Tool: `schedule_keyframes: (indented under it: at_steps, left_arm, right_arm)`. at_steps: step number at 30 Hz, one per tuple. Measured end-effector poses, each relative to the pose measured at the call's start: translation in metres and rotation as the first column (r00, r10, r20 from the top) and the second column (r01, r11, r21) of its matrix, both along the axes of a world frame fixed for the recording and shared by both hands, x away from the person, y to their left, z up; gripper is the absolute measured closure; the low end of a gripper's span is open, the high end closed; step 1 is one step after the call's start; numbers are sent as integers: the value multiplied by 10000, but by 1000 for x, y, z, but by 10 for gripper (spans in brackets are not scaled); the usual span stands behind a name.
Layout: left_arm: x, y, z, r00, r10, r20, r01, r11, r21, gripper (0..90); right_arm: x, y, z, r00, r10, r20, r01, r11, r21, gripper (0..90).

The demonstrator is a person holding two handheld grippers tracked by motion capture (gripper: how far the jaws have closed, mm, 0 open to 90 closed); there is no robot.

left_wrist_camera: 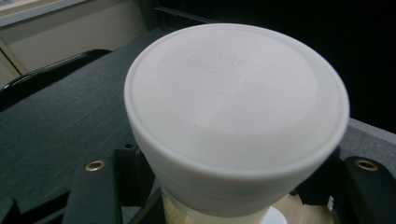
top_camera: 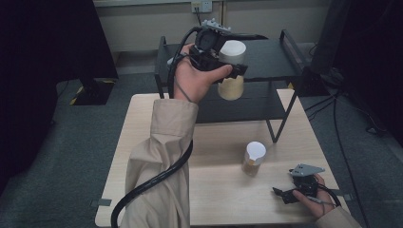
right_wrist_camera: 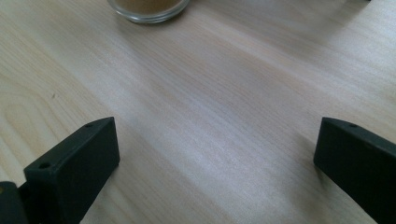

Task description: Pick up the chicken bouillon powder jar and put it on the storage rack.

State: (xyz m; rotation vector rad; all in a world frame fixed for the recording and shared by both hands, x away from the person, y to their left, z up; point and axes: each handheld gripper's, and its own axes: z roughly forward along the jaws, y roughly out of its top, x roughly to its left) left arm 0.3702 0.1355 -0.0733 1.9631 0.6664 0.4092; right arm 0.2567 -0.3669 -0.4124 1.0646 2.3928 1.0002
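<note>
Two white-lidded jars, one (top_camera: 231, 71) clamped in the raised left gripper (top_camera: 228, 66) by the black shelf (top_camera: 271, 59), one (top_camera: 253, 158) standing on the counter (top_camera: 214, 190), right gripper (top_camera: 285, 194) wide open, empty, resting there.

White-lidded jar (top_camera: 231, 71); upright, aloft, clamped

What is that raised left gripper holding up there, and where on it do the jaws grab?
The left gripper holds a white-lidded jar in the air, its jaws clamped on the jar's upper part just under the lid.

Matt white plastic lid (left_wrist_camera: 236, 107), pale smooth wooden table (right_wrist_camera: 210, 93)
</note>
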Motion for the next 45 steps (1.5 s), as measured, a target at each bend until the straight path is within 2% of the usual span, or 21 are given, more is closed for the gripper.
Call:
schedule_keyframes:
  at_steps: [11,18,25,33,45]
  left_arm:
    - [9,-1,10,9999,169,-31,-169,9998,-54,348]
    - [13,1,16,9989,479,4,-479,9989,1,348]
    - [20,2,16,9961,885,13,-885,9960,-97,348]
    - [27,-2,18,9936,1118,168,-1121,9936,168,348]
    - [33,-6,13,9897,1416,228,-1420,9897,163,348]
  right_arm:
    - [0,0,0,10000,-2,-2,2,10000,2,0]
    - [0,0,0,10000,1,1,-1,10000,1,0]
    - [0,0,0,10000,-3,1,3,10000,-9,0]
    - [0,0,0,10000,-3,4,3,10000,-9,0]
    - [0,0,0,10000,-1,0,1,10000,5,0]
